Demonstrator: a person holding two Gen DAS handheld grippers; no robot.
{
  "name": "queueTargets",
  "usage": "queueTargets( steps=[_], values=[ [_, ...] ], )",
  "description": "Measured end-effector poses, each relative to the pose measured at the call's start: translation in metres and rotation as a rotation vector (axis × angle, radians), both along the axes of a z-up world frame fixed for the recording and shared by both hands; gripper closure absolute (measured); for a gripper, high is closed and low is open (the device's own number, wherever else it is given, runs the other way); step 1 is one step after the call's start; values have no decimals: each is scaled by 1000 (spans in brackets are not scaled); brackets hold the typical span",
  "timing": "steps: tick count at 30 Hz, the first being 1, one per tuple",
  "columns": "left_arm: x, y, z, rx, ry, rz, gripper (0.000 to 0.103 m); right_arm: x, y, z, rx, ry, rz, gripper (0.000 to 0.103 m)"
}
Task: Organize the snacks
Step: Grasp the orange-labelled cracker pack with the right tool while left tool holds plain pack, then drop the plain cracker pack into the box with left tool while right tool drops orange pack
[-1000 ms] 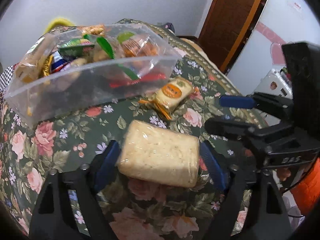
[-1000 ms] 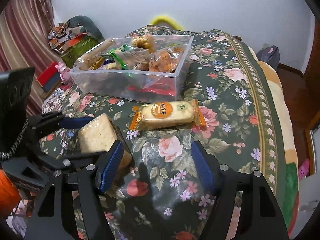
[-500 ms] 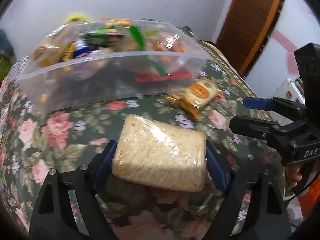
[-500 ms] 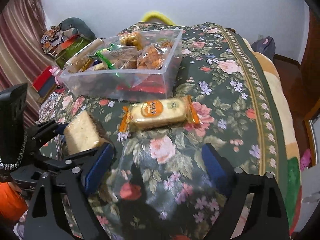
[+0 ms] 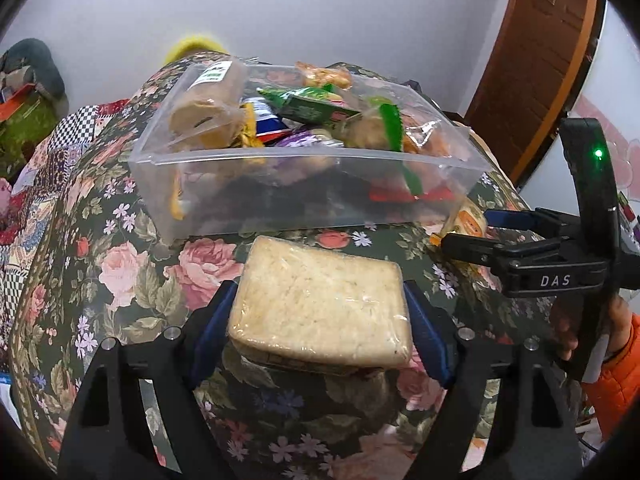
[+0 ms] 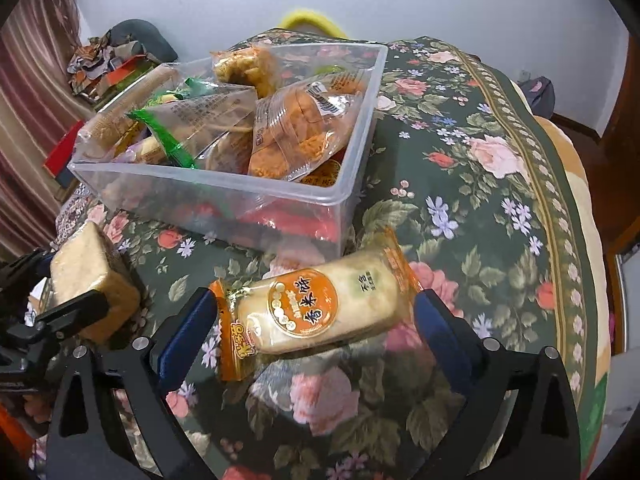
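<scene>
My left gripper (image 5: pixel 320 320) is shut on a pale wrapped rice cake block (image 5: pixel 320 304) and holds it above the floral cloth, just in front of the clear plastic bin (image 5: pixel 304 168) full of snacks. The block also shows in the right wrist view (image 6: pixel 90 276). My right gripper (image 6: pixel 316 320) is open, its fingers either side of an orange-wrapped rice cracker pack (image 6: pixel 316 308) lying on the cloth beside the bin (image 6: pixel 224 184). The right gripper shows in the left wrist view (image 5: pixel 476 232) over that pack (image 5: pixel 466 220).
The floral cloth (image 6: pixel 480 200) covers a round table whose edge drops off at the right. Cluttered items (image 6: pixel 108 64) and a curtain stand at far left. A brown door (image 5: pixel 532 64) is at the right.
My left gripper has lifted the rice cake block and brought it closer to the bin. My right gripper has moved forward so its open fingers straddle the orange cracker pack.
</scene>
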State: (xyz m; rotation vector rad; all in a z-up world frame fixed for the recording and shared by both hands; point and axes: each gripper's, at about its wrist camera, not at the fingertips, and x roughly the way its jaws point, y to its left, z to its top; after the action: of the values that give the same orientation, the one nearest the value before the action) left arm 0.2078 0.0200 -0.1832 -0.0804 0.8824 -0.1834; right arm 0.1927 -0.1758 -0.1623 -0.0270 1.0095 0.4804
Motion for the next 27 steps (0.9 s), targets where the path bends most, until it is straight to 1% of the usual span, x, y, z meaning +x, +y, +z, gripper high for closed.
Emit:
queueTargets(
  steps=[3, 6, 9, 10, 12, 13, 16, 21, 27],
  values=[
    [-1, 0, -3, -9, 7, 2, 23, -2, 5, -4, -49, -7, 28, 3],
    [-3, -1, -4, -10, 5, -5, 23, 1, 6, -9, -96, -3, 14, 3],
    [-5, -4, -3, -8, 2, -13, 23, 4, 0, -10, -82, -3, -13, 4],
    [-6, -4, -2, -6, 2, -14, 23, 5, -1, -10, -78, 0, -21, 8],
    [-7, -5, -1, -5, 0, -12, 23, 5, -4, -9, -69, -7, -29, 20],
    [-7, -4, 1, -5, -3, -9, 23, 4, -4, -8, -66, -11, -27, 29],
    [-9, -3, 8, -11, -15, -1, 23, -4, -12, -1, -30, -15, -30, 32],
    [-14, -4, 28, -15, -57, 4, 23, -20, -24, 13, -9, -56, -44, 33],
    [-12, -9, 59, -15, -116, -5, 23, -34, -30, 48, 19, -129, -40, 33]
  ],
)
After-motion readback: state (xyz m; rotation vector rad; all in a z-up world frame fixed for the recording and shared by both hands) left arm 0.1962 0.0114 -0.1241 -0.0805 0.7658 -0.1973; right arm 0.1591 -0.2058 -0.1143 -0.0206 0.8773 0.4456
